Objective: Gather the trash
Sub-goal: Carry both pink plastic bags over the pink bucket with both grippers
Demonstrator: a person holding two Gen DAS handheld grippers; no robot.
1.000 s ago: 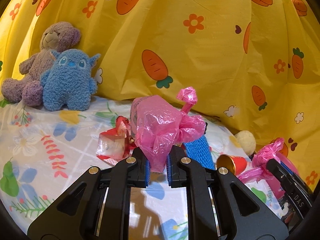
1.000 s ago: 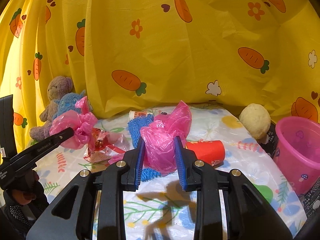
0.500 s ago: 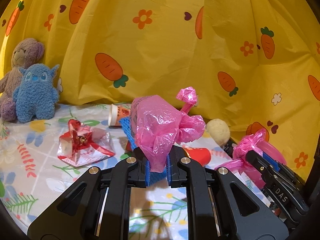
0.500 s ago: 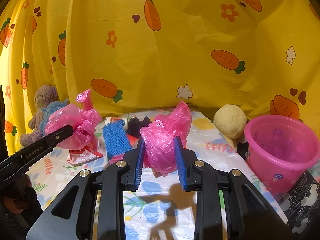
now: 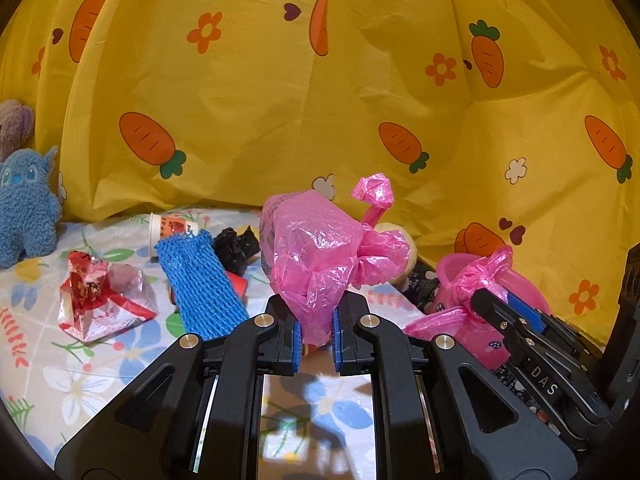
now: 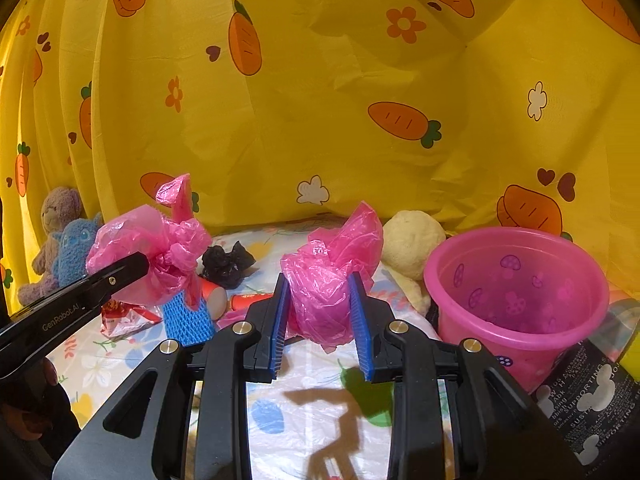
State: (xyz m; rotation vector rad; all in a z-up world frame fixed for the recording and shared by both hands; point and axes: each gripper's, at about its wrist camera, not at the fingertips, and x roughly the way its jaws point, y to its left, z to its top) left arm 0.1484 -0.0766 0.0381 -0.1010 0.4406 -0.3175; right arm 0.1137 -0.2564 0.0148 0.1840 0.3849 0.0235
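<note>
Lying on the floral tabletop [image 5: 100, 364] at far left were a blue plush toy [image 5: 26, 212] and a crumpled red wrapper [image 5: 100, 296], then a blue mesh sleeve [image 5: 204, 284], a paper cup [image 5: 172, 229] and a black crumpled scrap [image 5: 236, 246]. The left tongs [image 5: 314, 334] were nearly closed, pinching the lower fold of a knotted pink bag [image 5: 320, 248] held above the tabletop. The right tongs [image 6: 320, 320] stood partly apart, clamped on a second pink bag [image 6: 332, 272], just left of the pink bucket [image 6: 516, 280]. A cream plush ball [image 6: 410, 236] sat behind the bucket, touching it.
</note>
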